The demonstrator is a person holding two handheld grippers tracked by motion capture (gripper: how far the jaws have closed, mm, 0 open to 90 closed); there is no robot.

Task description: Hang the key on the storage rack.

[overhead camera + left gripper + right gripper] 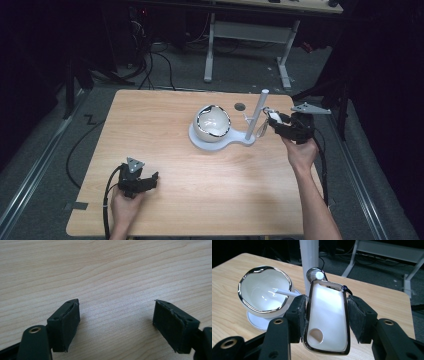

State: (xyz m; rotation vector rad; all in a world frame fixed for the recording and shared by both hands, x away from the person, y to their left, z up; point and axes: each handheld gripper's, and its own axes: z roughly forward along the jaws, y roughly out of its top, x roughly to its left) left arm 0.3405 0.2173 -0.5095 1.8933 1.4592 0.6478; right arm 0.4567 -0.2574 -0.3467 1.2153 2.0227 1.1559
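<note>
Beside the white upright post (309, 260) of a stand on the wooden table (165, 130), my right hand-held gripper (327, 315) clamps a glossy white, chrome-edged flat tag with a round hole (327, 317), its pads pressing both long edges. The tag's top ring sits right at the post. Just left of the post rests a white, chrome-rimmed bowl-shaped holder (263, 292) on the stand's base. Near the table's front edge, my left hand-held gripper (116, 322) rests with jaws apart, empty.
</note>
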